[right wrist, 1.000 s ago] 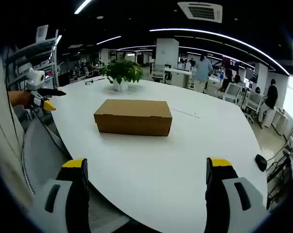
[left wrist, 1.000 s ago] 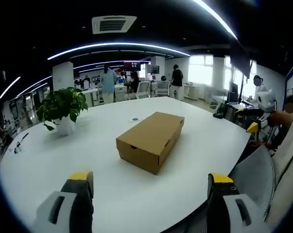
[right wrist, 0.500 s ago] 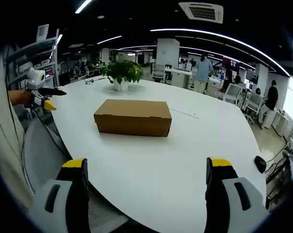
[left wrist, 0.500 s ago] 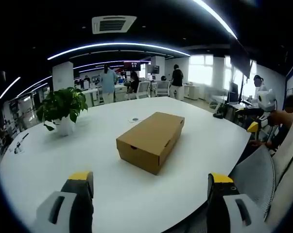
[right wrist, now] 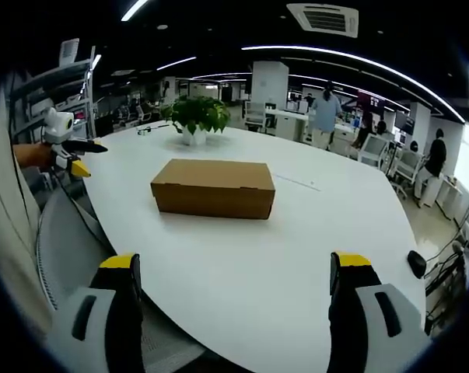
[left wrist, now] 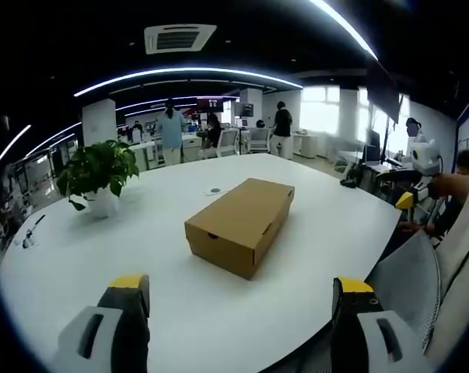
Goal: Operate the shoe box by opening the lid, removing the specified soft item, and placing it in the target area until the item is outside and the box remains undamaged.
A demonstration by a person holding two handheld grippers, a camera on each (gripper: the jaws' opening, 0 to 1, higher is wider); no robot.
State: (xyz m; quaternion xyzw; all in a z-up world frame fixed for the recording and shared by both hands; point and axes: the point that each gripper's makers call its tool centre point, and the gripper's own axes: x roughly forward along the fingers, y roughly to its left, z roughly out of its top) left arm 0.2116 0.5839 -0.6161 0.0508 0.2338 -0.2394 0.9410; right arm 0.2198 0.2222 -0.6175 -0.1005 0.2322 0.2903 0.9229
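Observation:
A closed brown cardboard shoe box (left wrist: 240, 222) lies on the white table (left wrist: 172, 295), its lid down; the right gripper view has the same shoe box (right wrist: 214, 188) side-on. My left gripper (left wrist: 238, 330) is open, held back near the table's edge, well short of the box. My right gripper (right wrist: 232, 315) is open too, over the table's near edge, nothing between its fingers. The other gripper (right wrist: 67, 148) shows at the far left of the right gripper view, and the right one (left wrist: 414, 167) at the far right of the left gripper view.
A potted green plant (left wrist: 100, 172) stands on the table behind the box. A small round disc (left wrist: 214, 190) lies beyond the box. A grey mesh chair (left wrist: 409, 284) is beside the table edge. Several people stand among desks at the back.

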